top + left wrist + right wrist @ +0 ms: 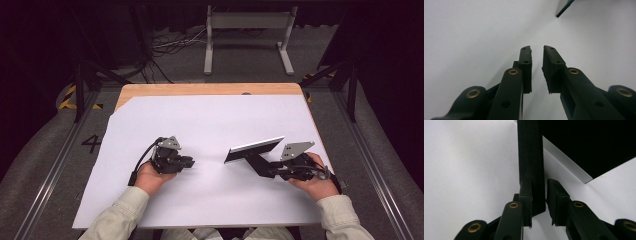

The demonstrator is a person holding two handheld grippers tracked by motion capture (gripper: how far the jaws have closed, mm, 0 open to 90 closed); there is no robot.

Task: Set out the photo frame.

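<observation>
Your right gripper pinches the flat black handle of a black squeegee-like tool with a pale edge, lifted tilted over the white table sheet, while your left gripper, jaws spread and empty, rests nearby, so its use remains ahead.

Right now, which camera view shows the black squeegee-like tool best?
The high view: the whole tool shows, blade and handle, at the right gripper. The right gripper view shows the handle between its jaws and part of the blade; the left gripper view shows a dark tip.
</observation>
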